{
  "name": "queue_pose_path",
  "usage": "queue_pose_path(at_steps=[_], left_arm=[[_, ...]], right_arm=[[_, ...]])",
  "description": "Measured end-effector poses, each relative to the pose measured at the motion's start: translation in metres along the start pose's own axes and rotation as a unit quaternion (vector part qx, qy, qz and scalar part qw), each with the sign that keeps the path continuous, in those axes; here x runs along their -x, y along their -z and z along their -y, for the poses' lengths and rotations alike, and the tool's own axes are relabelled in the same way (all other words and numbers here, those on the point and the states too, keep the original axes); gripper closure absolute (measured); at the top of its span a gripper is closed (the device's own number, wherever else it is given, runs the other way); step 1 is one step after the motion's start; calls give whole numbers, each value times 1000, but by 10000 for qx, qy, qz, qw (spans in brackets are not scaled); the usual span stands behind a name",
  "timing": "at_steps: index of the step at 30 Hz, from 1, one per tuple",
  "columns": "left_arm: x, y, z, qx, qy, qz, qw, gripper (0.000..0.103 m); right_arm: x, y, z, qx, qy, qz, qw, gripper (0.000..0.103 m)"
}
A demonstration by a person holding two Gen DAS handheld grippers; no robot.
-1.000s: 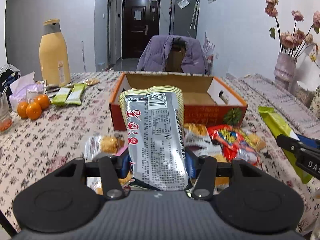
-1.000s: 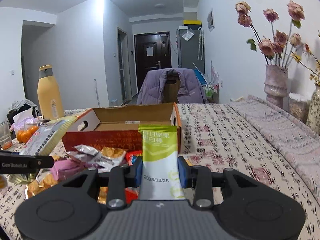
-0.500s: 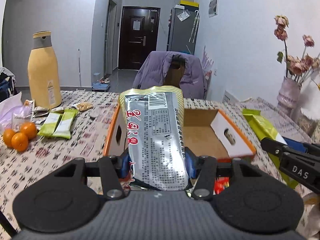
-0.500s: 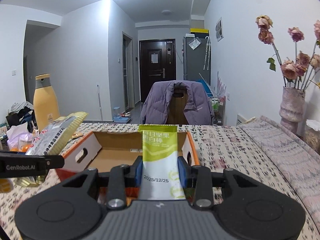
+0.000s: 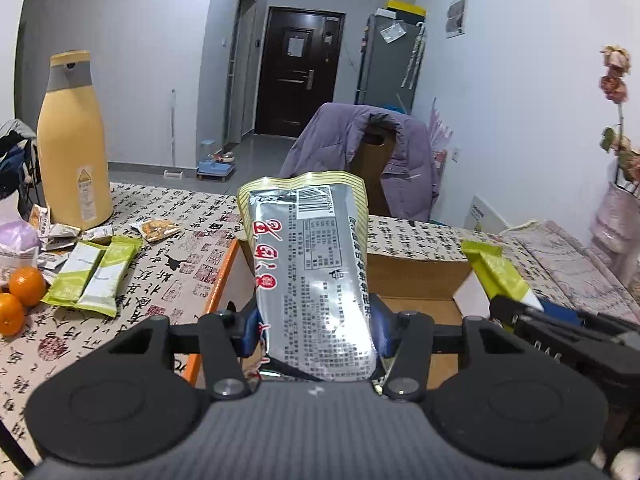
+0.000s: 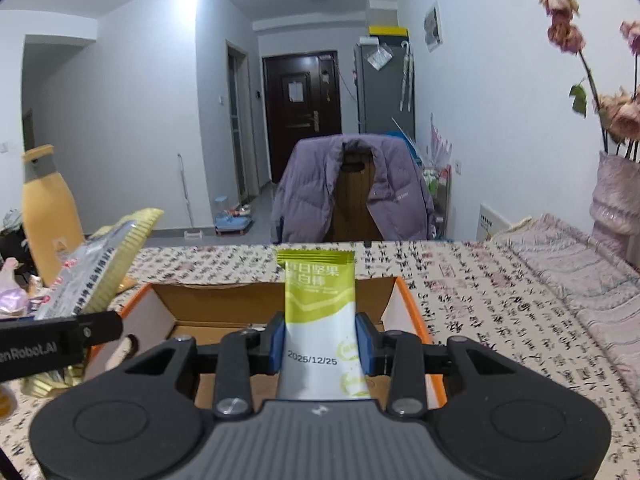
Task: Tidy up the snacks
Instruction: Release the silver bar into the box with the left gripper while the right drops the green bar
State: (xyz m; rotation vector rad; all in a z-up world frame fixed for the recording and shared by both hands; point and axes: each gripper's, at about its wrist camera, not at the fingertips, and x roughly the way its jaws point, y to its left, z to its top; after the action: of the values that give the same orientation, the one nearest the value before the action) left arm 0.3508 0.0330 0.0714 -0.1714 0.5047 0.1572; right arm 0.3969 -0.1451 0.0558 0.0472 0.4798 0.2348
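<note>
My left gripper (image 5: 312,332) is shut on a silver snack bag (image 5: 310,276) with a yellow striped rim and red characters, held upright over the left half of an open orange cardboard box (image 5: 416,276). My right gripper (image 6: 320,344) is shut on a green-and-white snack bar (image 6: 320,312), upright over the same box (image 6: 224,304). Each view catches the other side: the green bar (image 5: 496,276) at the right of the left wrist view, the silver bag (image 6: 96,268) at the left of the right wrist view. The box floor that shows is bare cardboard.
On the patterned tablecloth (image 5: 168,256) left of the box lie two green bars (image 5: 94,276), small packets (image 5: 156,230), oranges (image 5: 18,298) and a tall yellow bottle (image 5: 74,144). A chair with a purple jacket (image 6: 352,192) stands beyond the table. A vase of dried roses (image 6: 616,196) is at right.
Both grippers moved forward and a little up, from above the loose snacks in front of the box to over its open top. Their holds on the bag and the bar are unchanged.
</note>
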Motion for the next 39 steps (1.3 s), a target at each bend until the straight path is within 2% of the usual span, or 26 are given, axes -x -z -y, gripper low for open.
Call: queue_pose_path(at_steps=[6,11,12,14,16,17,18,19,20,23,27,39], left_arm=[[-36,15,-9,25,-213,-151,9997,50],[-50,24,-15,38,41,-376,9993,50],[-51,25,-16,69,67,-407,9991,48],[-51,26,-20,120,26,-407,9991,38],[-48,26,-24,143,-25,-316,9994,22],[-46,26,-25,162,-32,-273,9995,17],[-44,25,-26,185,-32,-245,9995,4],[-41,25,-27,209,-26,-192,9996,0],[-37,24,-27,218,-16,-137,9997,0],[-33,22,-28,202,26,-96,9997,0],[-31,22,-26,183,16,-96,9998,0],[-6,9,-19,123,-55,-4,9999,0]], right_arm=[[-38,17,3,-96,115,-382,9992,68],[-50,24,6,-61,159,-608,9980,66],[-53,25,8,-102,180,-684,9974,65],[-54,25,13,-185,150,-729,9971,65],[-49,25,17,-245,128,-663,9974,56],[-46,24,19,-297,97,-632,9975,39],[-42,23,21,-354,55,-586,9976,22],[-39,22,24,-410,20,-521,9978,15],[-36,21,25,-449,12,-473,9979,8],[-28,18,33,-632,-29,-372,9973,0],[-21,17,39,-803,-90,-312,9962,0],[3,-2,28,-613,-100,-108,9980,0]])
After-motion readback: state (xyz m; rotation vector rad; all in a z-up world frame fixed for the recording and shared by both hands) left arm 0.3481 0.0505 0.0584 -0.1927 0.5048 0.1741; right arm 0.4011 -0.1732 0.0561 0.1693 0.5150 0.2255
